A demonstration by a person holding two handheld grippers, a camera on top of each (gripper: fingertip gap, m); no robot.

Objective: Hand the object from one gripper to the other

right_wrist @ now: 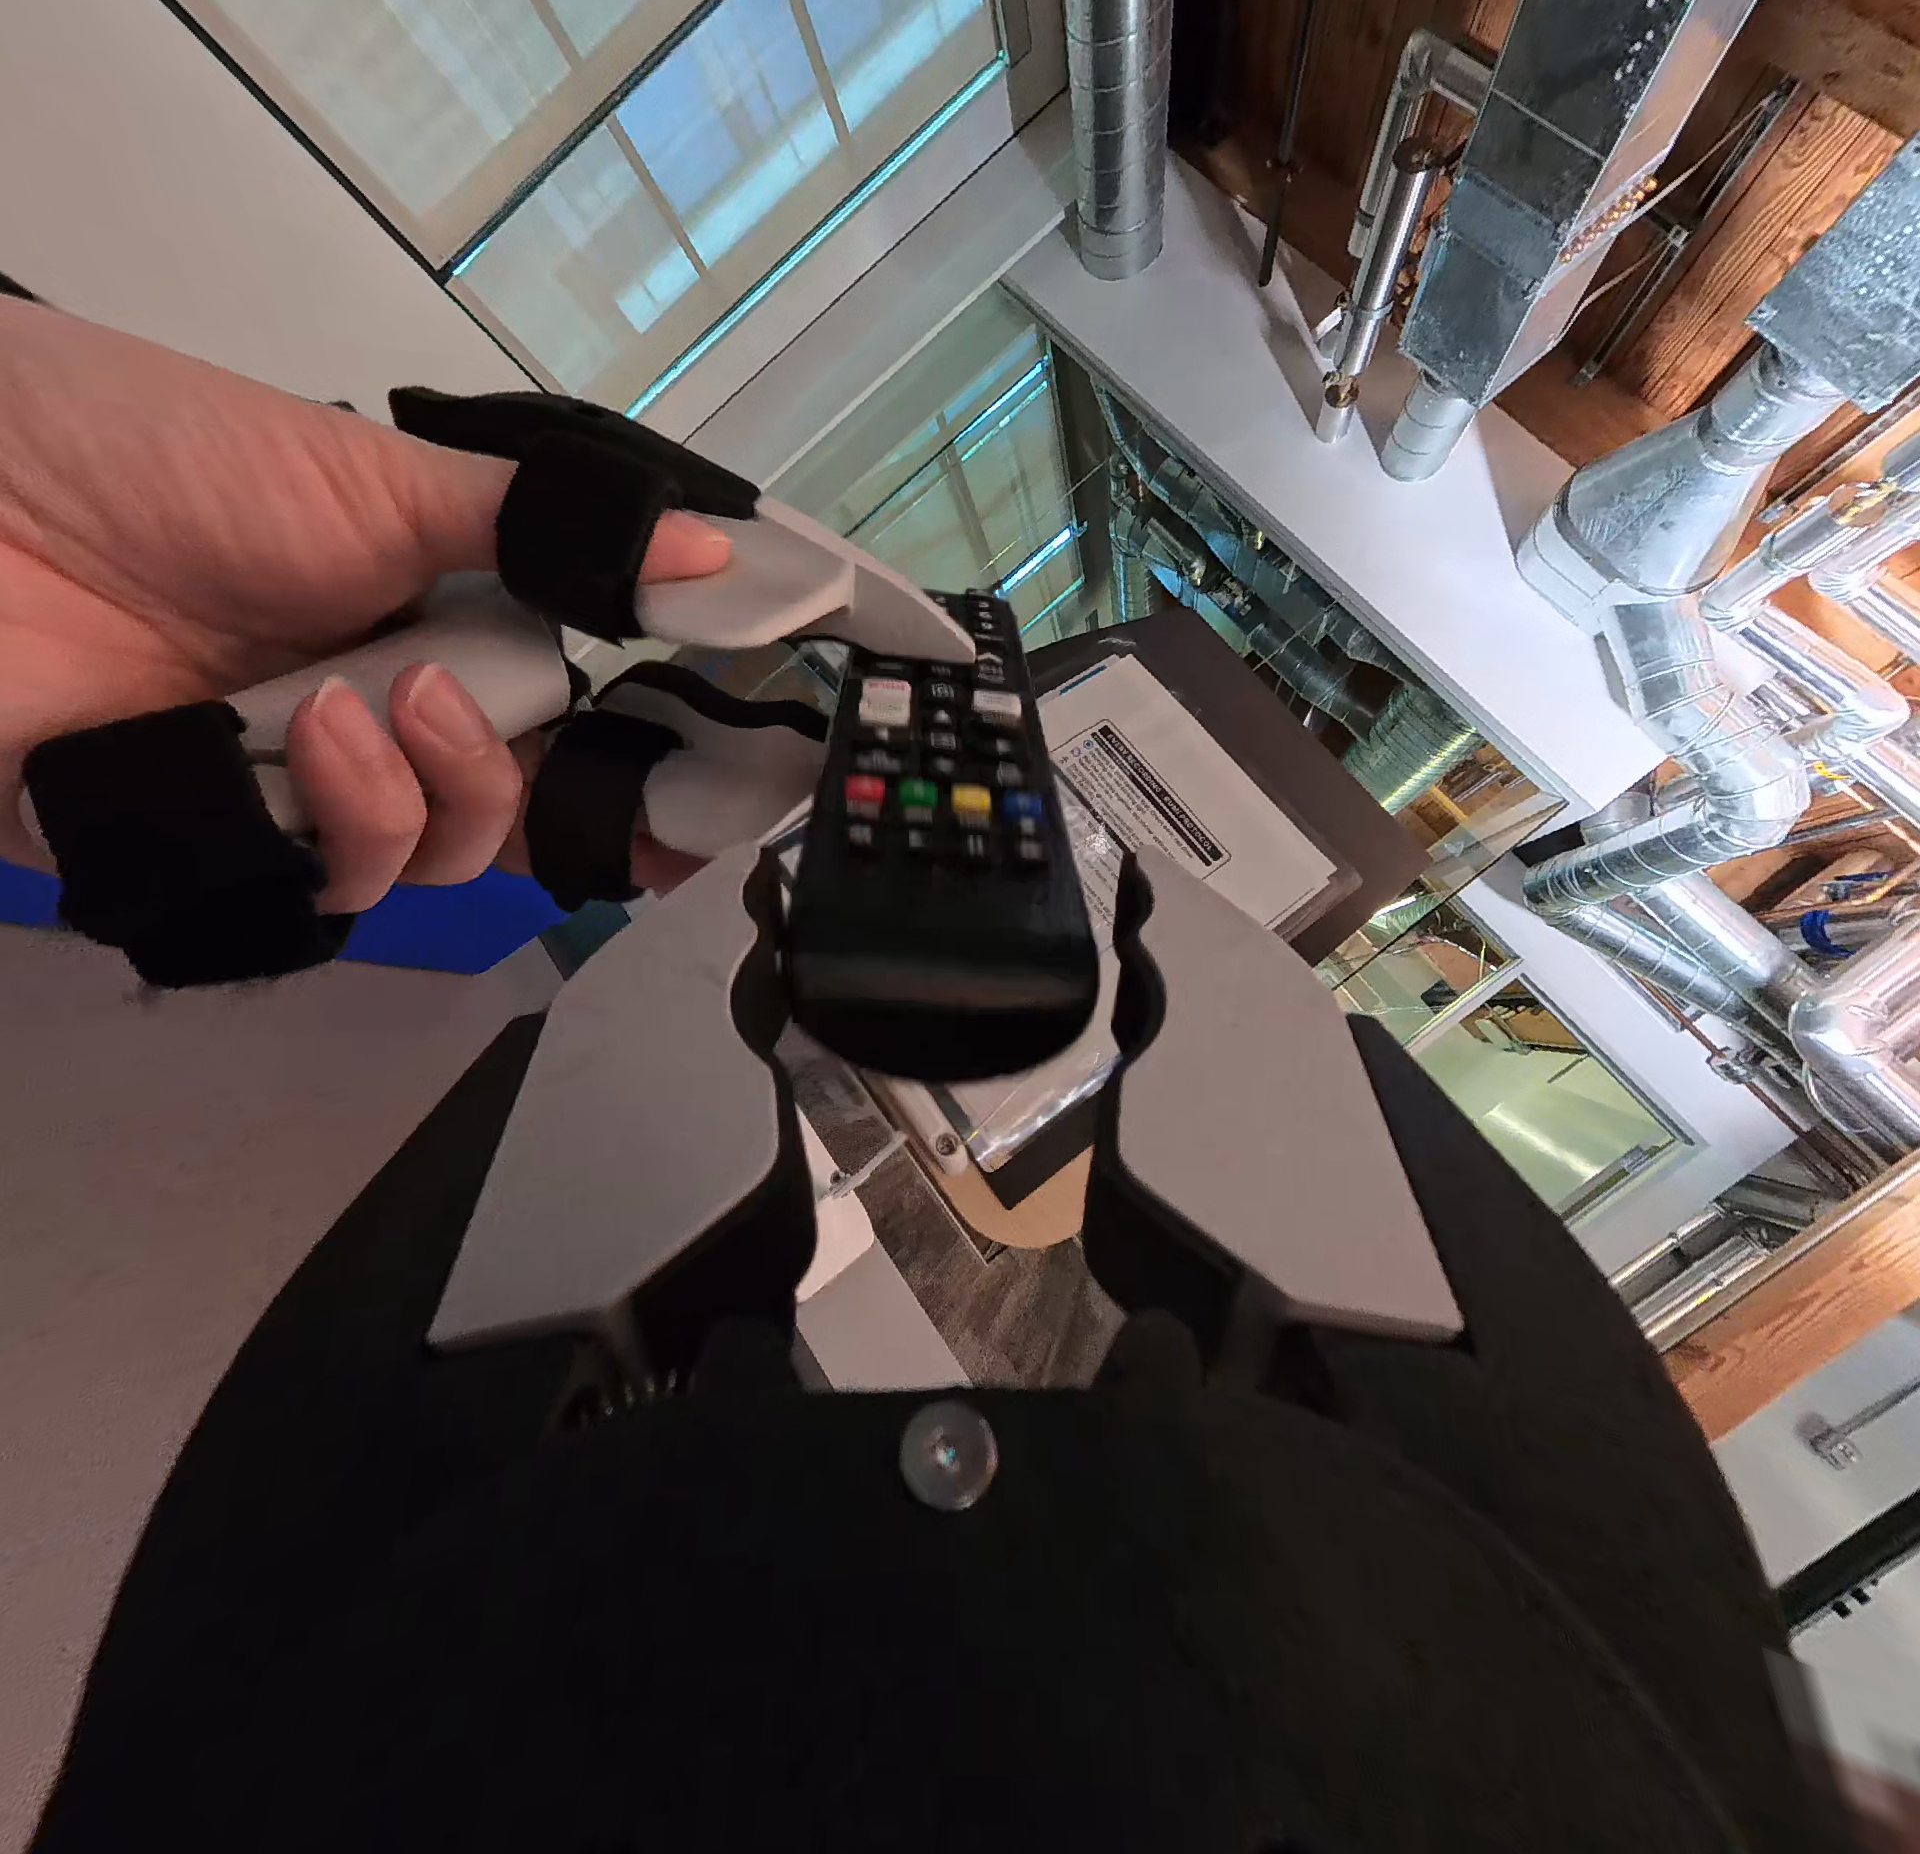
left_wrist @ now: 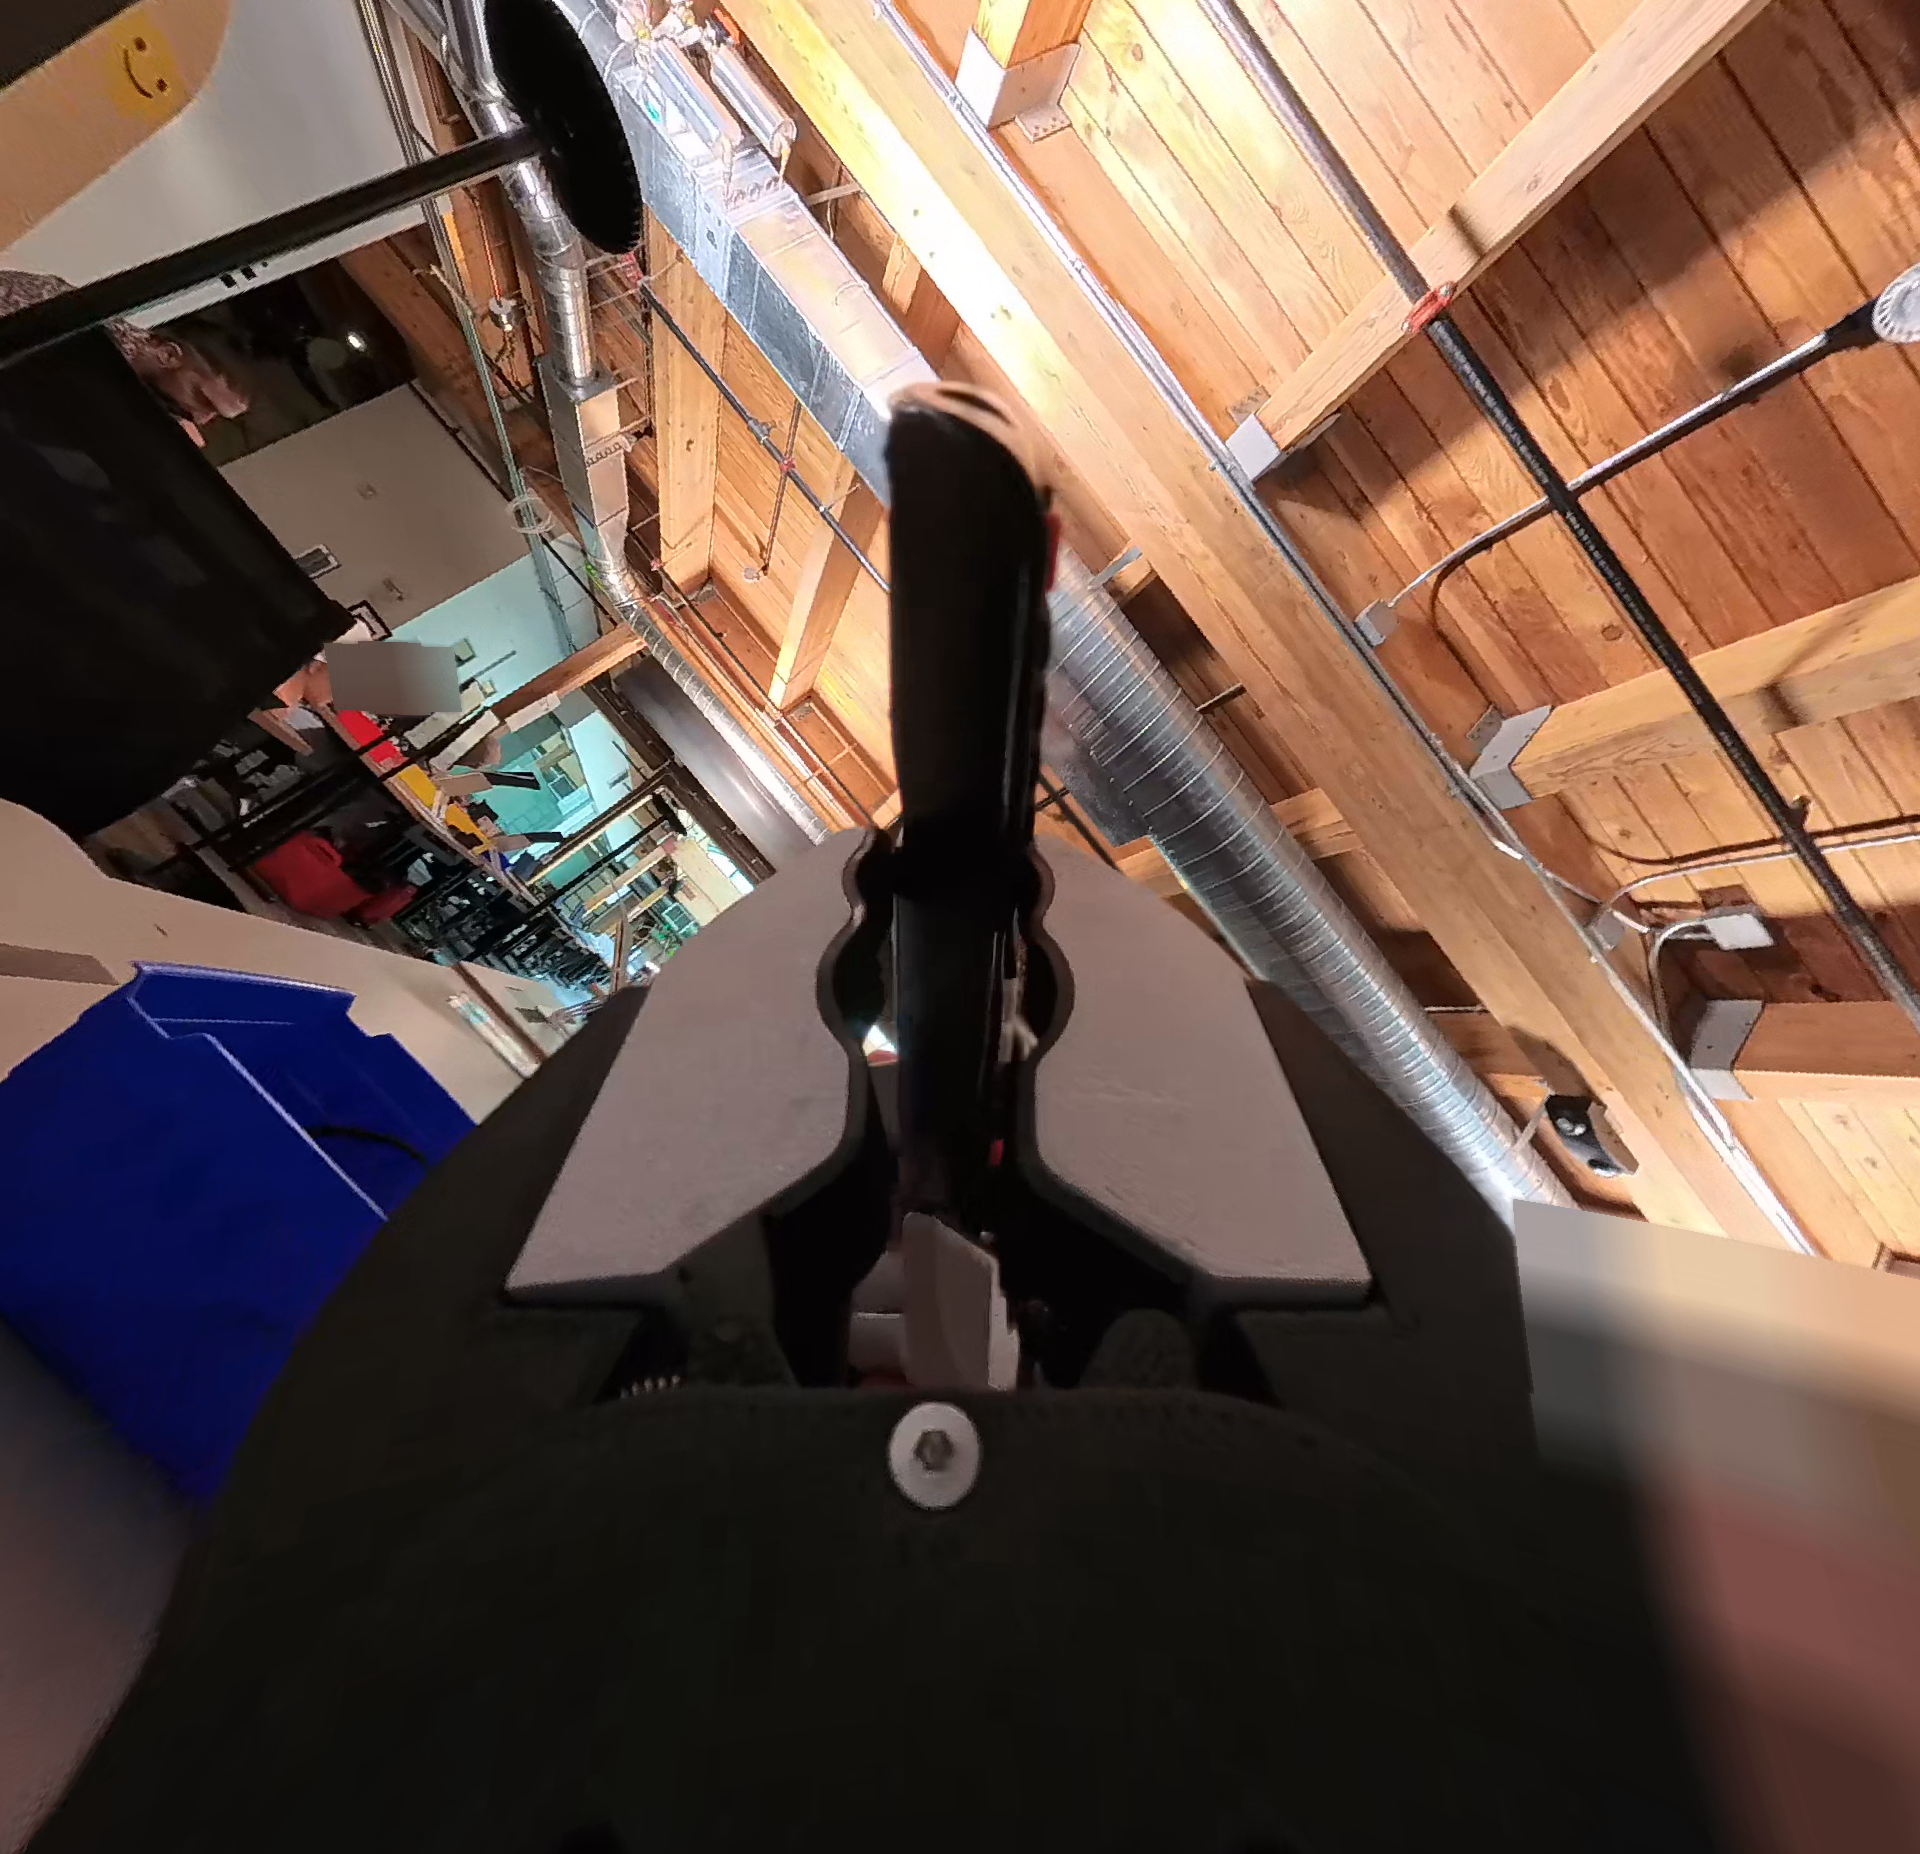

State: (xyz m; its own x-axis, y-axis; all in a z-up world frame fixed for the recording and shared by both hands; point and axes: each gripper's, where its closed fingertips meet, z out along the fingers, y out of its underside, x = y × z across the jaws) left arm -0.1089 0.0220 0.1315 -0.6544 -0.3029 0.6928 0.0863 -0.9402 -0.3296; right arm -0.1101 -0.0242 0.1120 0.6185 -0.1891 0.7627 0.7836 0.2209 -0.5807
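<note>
A black remote control (left_wrist: 961,609) with coloured buttons is the object. In the left wrist view my left gripper (left_wrist: 961,869) is shut on it, edge-on, and its far end sticks up toward the ceiling. In the right wrist view the remote (right_wrist: 935,765) lies button side up, with its near end between the grey fingers of my right gripper (right_wrist: 948,869). Those jaws stand wide around it, with a thin gap on each side. The left gripper (right_wrist: 883,703) shows there as a hand with white finger pieces and black straps, pinching the remote's far end.
A blue bin (left_wrist: 187,1181) sits low at the left. A black rod with a black disc (left_wrist: 561,111) crosses the upper left. Behind the remote stands a dark board with a white sheet (right_wrist: 1195,765). Wooden beams and metal ducts (right_wrist: 1714,609) run overhead. Tip to tip, the grippers are about 6 cm apart.
</note>
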